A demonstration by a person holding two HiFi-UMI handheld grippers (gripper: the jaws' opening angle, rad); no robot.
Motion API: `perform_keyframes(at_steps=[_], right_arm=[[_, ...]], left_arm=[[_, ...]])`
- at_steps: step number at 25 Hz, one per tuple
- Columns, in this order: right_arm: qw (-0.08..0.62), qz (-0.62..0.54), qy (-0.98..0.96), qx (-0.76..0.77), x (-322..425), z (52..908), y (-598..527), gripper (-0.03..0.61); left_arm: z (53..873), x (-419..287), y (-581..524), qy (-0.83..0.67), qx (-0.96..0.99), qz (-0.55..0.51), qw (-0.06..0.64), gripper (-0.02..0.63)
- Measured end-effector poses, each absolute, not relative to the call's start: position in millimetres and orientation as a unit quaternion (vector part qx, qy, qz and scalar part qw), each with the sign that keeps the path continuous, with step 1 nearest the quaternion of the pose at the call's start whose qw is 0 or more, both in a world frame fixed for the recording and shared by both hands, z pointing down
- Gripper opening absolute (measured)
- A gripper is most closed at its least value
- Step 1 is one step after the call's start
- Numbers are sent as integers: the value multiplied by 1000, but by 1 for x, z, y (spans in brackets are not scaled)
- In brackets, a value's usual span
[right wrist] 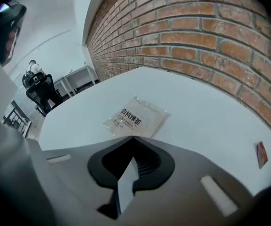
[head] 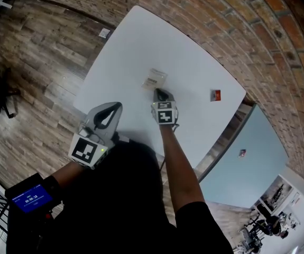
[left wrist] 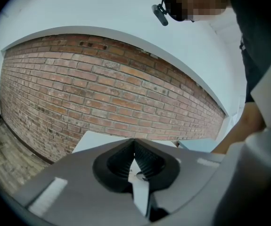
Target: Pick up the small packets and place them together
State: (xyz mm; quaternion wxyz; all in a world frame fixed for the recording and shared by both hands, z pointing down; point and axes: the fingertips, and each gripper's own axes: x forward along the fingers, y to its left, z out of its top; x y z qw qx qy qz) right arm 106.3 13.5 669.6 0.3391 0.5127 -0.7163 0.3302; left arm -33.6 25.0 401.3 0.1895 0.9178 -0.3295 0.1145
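Right gripper [right wrist: 133, 136] first: its jaws are pressed together, nothing pinched between them, and the tips are parked just short of the pale packet [right wrist: 136, 117], which lies flat on the white counter [head: 130, 46] dead ahead at twelve o'clock. From the head view the same packet [head: 155, 78] sits mid-counter, and it may be one packet overlapping another; I can't say for sure. Out at three o'clock from it, well apart, there's a small red packet [head: 215, 94] near the counter's edge. The left gripper [left wrist: 134, 140] hangs back close to the person's body, at about seven o'clock from the pale packet, jaws closed tip to tip with nothing visibly held, looking over the counter at the brick wall [left wrist: 102, 88]. Now, the handling: that pale packet looks like a thin, glossy film sachet, so light, floppy and probably slick, with no height to grab from above. My read is the jaws must spread first, then nip the near edge or a corner, because a squeeze across the flat middle would likely just slide it along the counter.
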Motion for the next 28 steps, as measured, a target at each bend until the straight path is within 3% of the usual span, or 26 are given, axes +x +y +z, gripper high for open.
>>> perform_keyframes(at_steps=[8,15,22,28], right_arm=[[348,340,-697,527,101,670,19,3],[302,328,-692,568,113,631,20,16],[244,345,-618,663,222,605,76,72],[246,347,-577,697,311,603,115,89]], left_arm=[[403,-28,16,-318,922,104,192,0],[398,-32,9,-318,923,93,195,0],[403,-11,21,-301,929,101,189,0],[392,24,34,-294,934,81,186,0]])
